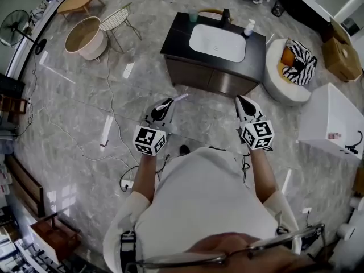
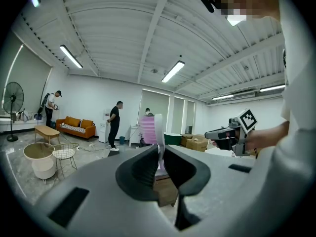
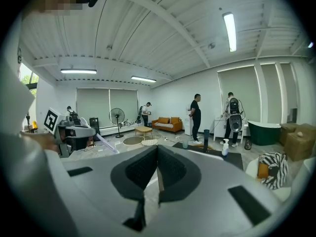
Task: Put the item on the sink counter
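The sink counter (image 1: 259,50) is a dark vanity with a white basin, standing ahead of me on the floor. A soap bottle (image 1: 249,27), a cup (image 1: 193,17) and a dark faucet (image 1: 226,16) stand on it. My left gripper (image 1: 166,104) is shut on a thin white and pink toothbrush-like stick (image 1: 178,98), which stands between the jaws in the left gripper view (image 2: 154,130). My right gripper (image 1: 242,100) is shut with nothing in it (image 3: 157,167). Both grippers hover well short of the counter (image 3: 213,152).
A white round chair with a striped cushion (image 1: 287,67) stands right of the vanity. A white cabinet (image 1: 330,124) is at right, cardboard boxes (image 1: 341,53) behind it. A round basket table (image 1: 84,37) and a wire chair (image 1: 116,19) stand at the left. Cables cross the floor. People stand in the background (image 2: 114,123).
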